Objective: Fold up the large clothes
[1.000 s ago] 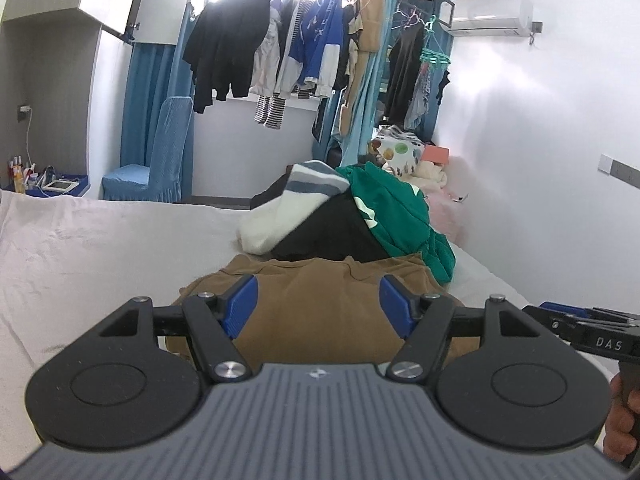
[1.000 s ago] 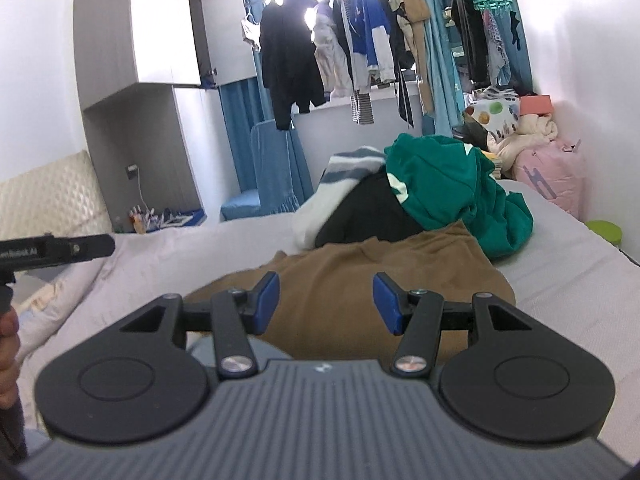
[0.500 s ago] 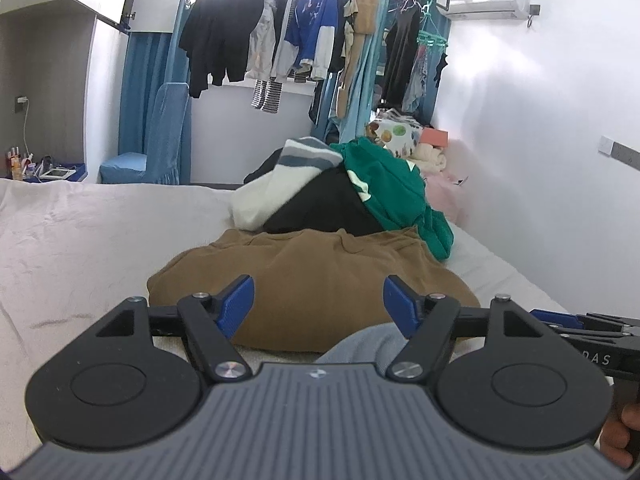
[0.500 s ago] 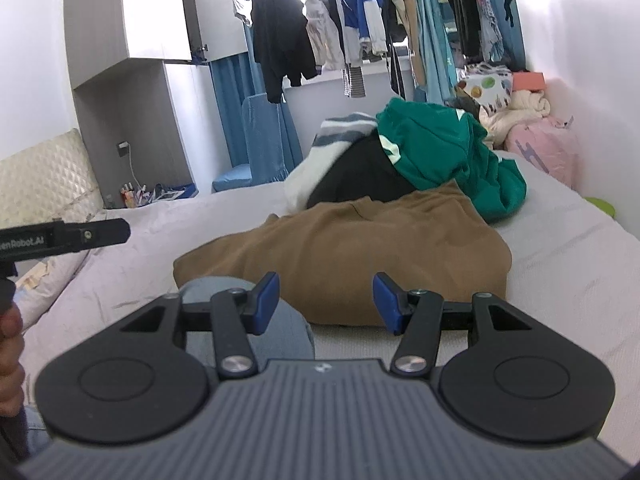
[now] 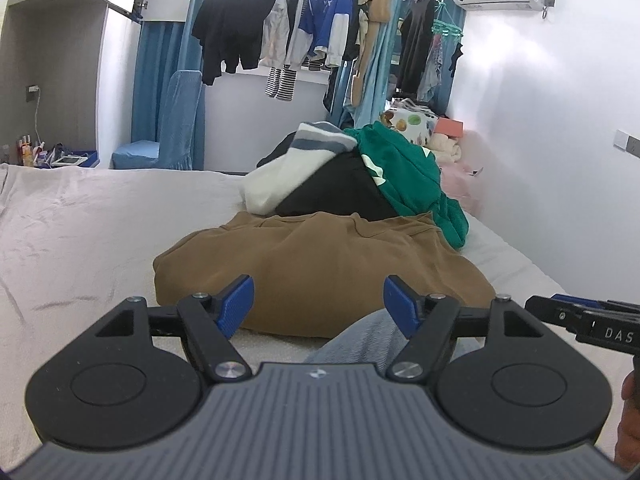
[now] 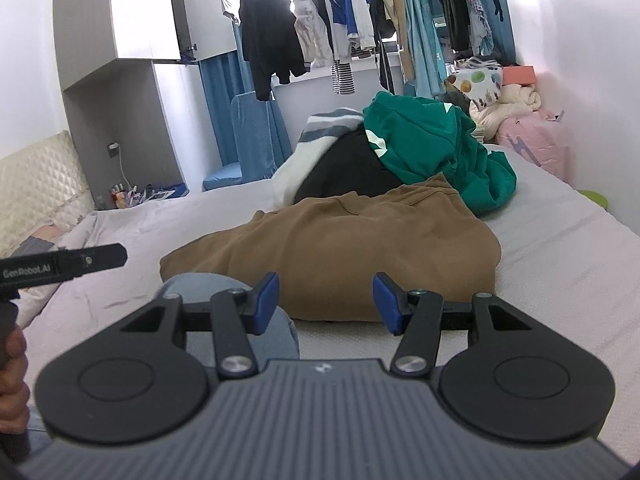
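Grippers: two are showing, each with two blue-padded fingers and each carried in a person's hand.
Left gripper [image 5: 319,301]: its jaws are standing wide apart with nothing between the pads; it is hanging above the near edge of the bed, pointing toward the brown garment.
Right gripper [image 6: 326,298]: its jaws are standing moderately apart, narrower than the left pair, and are gripping nothing; it is hanging above the same near edge.
Knee: one knee in grey-blue fabric [image 5: 360,340] is poking up just in front of the grippers, at the brown garment's near edge.
Brown garment [image 5: 320,268]: one large piece is lying on the bed, nearest the grippers; it is bunching into a rounded, doubled-over mound with soft creases, and its far edge is running up against the pile behind.
Clothes pile: three more pieces are showing behind it, heaped together: a green hoodie [image 6: 424,148] with white marks is draping over the right side, a black garment [image 5: 336,196] is sitting in the middle, and a white and grey striped top [image 5: 292,172] is leaning on the left.
Bed [image 5: 80,232]: one bed with a pale, wrinkled sheet is carrying all four pieces.
Hanging clothes [image 5: 304,28]: a row of many is dangling from a rail at the window, too crowded to count.
Chair [image 5: 168,128]: one, under a blue cover, is standing beyond the bed's far left.
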`<state>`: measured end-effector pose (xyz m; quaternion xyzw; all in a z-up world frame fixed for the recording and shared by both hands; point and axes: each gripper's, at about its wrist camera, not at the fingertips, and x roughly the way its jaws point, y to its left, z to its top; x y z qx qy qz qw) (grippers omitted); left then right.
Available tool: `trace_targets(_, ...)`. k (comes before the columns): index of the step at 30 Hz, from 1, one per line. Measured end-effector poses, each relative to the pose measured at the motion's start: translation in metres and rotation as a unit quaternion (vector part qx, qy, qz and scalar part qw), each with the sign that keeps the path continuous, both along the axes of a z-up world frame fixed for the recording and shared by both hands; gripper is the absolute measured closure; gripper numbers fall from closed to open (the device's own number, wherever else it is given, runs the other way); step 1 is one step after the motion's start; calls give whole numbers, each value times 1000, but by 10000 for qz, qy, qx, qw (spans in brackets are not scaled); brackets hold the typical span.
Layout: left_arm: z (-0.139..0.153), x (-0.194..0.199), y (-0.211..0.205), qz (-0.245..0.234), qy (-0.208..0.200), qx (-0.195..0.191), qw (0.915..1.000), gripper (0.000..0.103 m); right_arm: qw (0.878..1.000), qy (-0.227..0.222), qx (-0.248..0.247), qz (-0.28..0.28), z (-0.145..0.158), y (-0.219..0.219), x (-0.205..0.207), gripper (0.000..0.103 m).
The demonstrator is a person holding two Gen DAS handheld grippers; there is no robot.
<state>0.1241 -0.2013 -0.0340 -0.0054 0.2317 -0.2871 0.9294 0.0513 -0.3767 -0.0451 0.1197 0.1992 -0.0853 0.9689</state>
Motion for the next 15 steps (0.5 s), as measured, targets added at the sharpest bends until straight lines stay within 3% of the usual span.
trace_targets(6,-2,3,-4,33,49,8,10000,25,10000,10,-19,-11,1,-2,1,47)
trace_targets(15,-2,9,-4,156,75,14,9998,6,9999,-14,-106,-46,5,-7,7,42)
